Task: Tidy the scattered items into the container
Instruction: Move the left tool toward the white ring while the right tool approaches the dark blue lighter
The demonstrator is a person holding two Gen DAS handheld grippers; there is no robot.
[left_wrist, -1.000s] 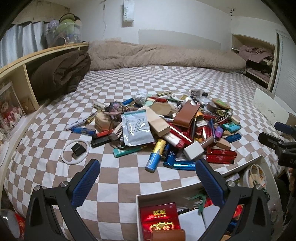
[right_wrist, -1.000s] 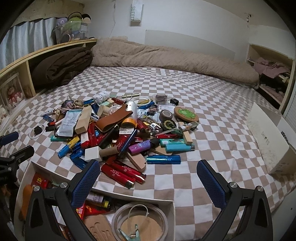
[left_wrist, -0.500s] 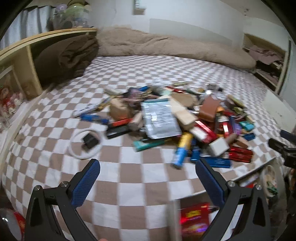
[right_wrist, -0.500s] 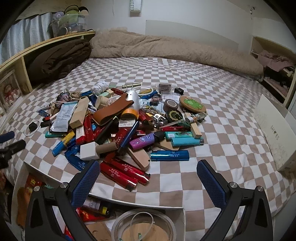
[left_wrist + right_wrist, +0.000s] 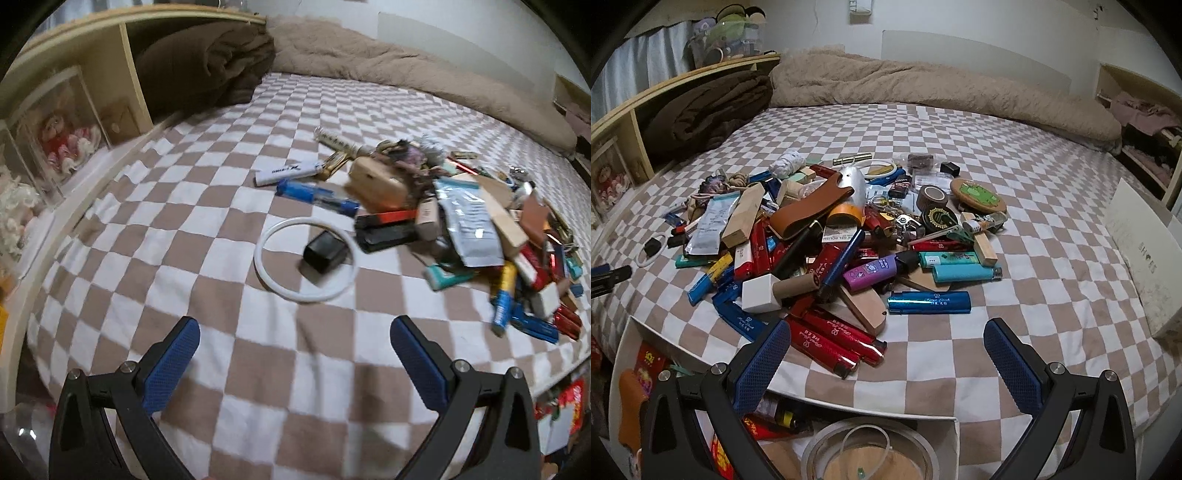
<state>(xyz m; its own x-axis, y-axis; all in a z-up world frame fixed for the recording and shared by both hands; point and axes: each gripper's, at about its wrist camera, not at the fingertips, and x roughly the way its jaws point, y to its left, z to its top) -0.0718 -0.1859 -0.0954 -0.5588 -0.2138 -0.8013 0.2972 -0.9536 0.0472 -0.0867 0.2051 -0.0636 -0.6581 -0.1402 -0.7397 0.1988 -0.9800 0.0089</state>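
A heap of small items [image 5: 827, 236], mostly lighters, pens, wooden blocks and packets, lies on a checkered bedspread [image 5: 1015, 325]. In the left wrist view the heap [image 5: 480, 229] sits to the right, and a white ring [image 5: 266, 273] with a small black box [image 5: 325, 253] inside it lies just ahead of my left gripper [image 5: 295, 350], which is open and empty. My right gripper [image 5: 886, 354] is open and empty above the bed's near edge, with red lighters [image 5: 831, 339] and a blue lighter [image 5: 929, 302] just beyond it. The white container [image 5: 628, 354] sits below, partly filled.
A wooden shelf [image 5: 122, 74] with a dark folded blanket [image 5: 207, 62] runs along the left. A beige duvet [image 5: 923, 85] lies across the far end. A white box lid [image 5: 1145, 251] leans at the right. A round transparent tub [image 5: 868, 454] sits in the container.
My left gripper has swung left and forward, away from the container, so the white ring and black box are now centred ahead. My right gripper has moved slightly forward over the bed edge.
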